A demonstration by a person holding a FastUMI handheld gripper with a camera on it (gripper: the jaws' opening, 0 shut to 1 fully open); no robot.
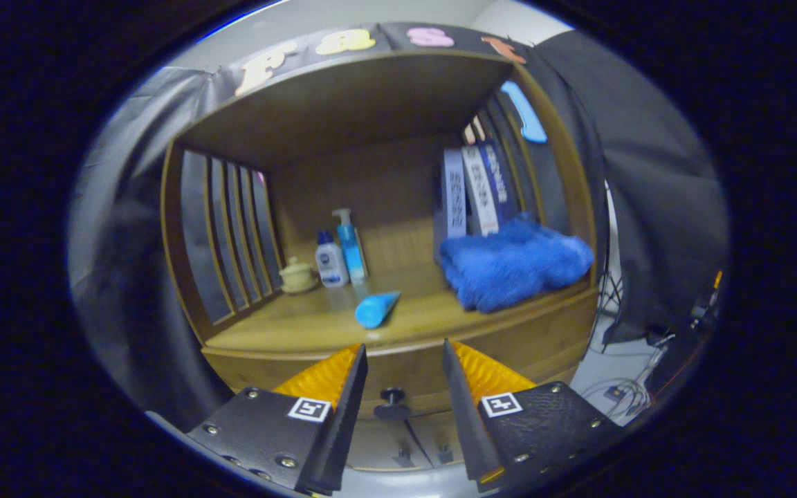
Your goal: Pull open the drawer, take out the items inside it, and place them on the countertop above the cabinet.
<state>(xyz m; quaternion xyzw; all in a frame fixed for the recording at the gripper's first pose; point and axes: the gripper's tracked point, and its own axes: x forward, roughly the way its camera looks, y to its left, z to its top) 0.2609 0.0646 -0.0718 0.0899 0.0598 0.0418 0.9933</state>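
The wooden cabinet's drawer front (412,377) sits shut below the countertop (301,325), with a small dark knob (392,396) at its middle. My gripper (404,356) is open, its two fingers spread apart with nothing between them; the knob lies between and just ahead of them. A blue tube (376,309) lies on its side on the countertop just beyond the fingers. The drawer's inside is hidden.
A folded blue towel (512,263) lies on the countertop's right part, with upright books (474,190) behind it. Two bottles (341,252) and a small lidded jar (297,274) stand at the back left. Slatted side walls and a top board enclose the shelf. Cables (623,394) lie on the floor at right.
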